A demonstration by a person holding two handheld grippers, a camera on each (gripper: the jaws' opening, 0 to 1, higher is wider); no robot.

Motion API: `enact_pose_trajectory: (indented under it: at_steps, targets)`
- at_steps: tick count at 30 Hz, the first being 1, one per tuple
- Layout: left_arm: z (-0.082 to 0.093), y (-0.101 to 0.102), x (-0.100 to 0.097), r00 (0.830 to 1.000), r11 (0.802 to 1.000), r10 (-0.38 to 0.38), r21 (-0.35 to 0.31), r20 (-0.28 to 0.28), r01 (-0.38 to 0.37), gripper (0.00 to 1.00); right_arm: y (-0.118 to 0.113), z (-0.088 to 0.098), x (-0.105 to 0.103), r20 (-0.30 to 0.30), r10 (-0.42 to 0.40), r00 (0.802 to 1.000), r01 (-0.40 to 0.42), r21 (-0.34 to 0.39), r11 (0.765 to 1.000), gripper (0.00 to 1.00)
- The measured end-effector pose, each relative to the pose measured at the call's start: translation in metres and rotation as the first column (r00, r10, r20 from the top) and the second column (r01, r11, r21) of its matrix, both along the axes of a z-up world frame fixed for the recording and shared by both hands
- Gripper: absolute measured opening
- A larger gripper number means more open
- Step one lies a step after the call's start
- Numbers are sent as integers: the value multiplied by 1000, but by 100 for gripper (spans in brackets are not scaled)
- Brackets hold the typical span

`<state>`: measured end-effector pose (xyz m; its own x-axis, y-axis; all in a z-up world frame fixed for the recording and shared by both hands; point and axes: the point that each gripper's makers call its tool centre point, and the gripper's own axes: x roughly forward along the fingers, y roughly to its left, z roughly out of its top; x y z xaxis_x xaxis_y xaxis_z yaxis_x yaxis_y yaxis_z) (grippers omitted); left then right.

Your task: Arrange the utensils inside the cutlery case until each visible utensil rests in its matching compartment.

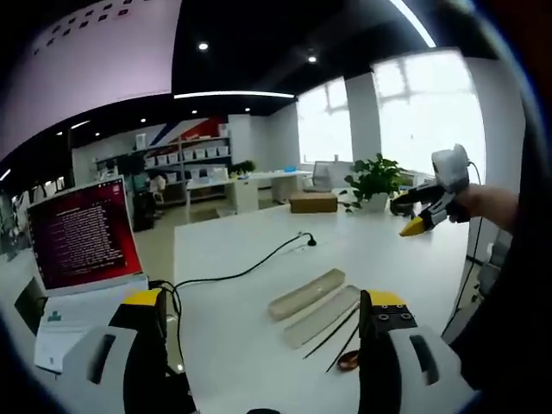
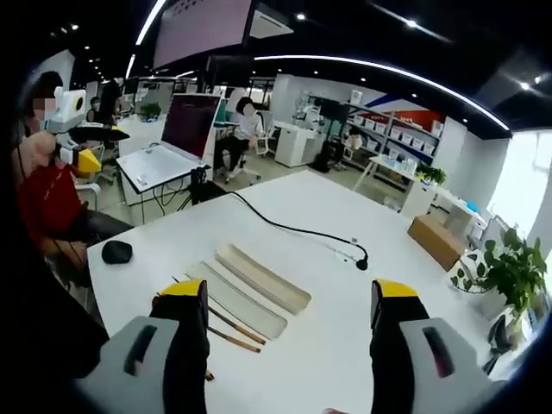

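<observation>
Left gripper view looks across a white tabletop point(image 1: 259, 241). Its own left hand-held gripper point(image 1: 263, 315) rises from the bottom edge with yellow-tipped jaws spread wide and nothing between them. Just above and between the jaws, near the lower centre, lie two long beige halves of the cutlery case point(image 1: 306, 293), side by side and slanting up to the right. Thin dark chopsticks point(image 1: 332, 332) rest on the tabletop beside the nearer half, at lower right of centre, outside the case, and a small brownish utensil point(image 1: 348, 360) lies partly hidden by the right-hand jaw. A black cable point(image 1: 250, 263) runs from the left to the frame's middle, and a laptop point(image 1: 82, 237) with a red screen stands at left. At the right edge the other hand-held gripper appears, held up above the tabletop.

Right gripper view shows the right hand-held gripper point(image 2: 289, 297) likewise released, jaws apart and empty, above the same case halves at lower centre. A potted plant point(image 2: 509, 267) sits at right.
</observation>
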<state>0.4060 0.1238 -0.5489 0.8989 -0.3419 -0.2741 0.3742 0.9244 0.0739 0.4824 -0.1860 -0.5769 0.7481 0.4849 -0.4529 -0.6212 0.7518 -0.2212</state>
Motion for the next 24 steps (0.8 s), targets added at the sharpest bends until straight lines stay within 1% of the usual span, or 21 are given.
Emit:
enact_pose_trajectory:
  at_steps: [2, 3, 4, 5, 7, 10, 15, 18, 20, 24]
  targets:
    - [3, -3, -1, 1000, 1000, -11, -12, 5, 11, 87, -2, 3, 1, 4, -16, 1000, 16, 27, 1000, 74]
    - [4, -3, -1, 1000, 1000, -12, -16, 9, 13, 86, -2, 6, 2, 0, -35, 999, 35, 77, 996, 72]
    - [4, -3, 0, 1000, 1000, -11, -20, 12, 11, 87, -2, 7, 2, -1, -42, 999, 42, 96, 994, 72]
    - [5, -3, 0, 1000, 1000, -1, -24, 15, 1, 88, -2, 11, 3, 1, -55, 999, 54, 135, 989, 71]
    - [6, -3, 0, 1000, 1000, -3, -21, 17, 4, 87, -1, 12, 2, 0, -39, 999, 39, 138, 990, 68]
    - [8, -3, -1, 1000, 1000, -5, -20, 21, 5, 86, -1, 12, 3, 5, -32, 999, 31, 132, 991, 65]
    - [10, -3, -2, 1000, 1000, -1, -22, 27, 1, 86, 1, 14, 4, 15, -26, 1000, 24, 133, 991, 67]
    - [8, -2, -3, 1000, 1000, 1, -21, 26, -1, 86, 1, 9, 4, 3, -17, 1000, 16, 116, 993, 67]
    - [4, -2, -3, 1000, 1000, 1, -20, 14, 0, 86, 1, 6, 5, -4, -15, 1000, 15, 104, 994, 67]
    - [2, -1, -1, 1000, 1000, 1, -24, 13, -1, 86, 1, 4, 7, -7, -12, 1000, 13, 104, 995, 67]
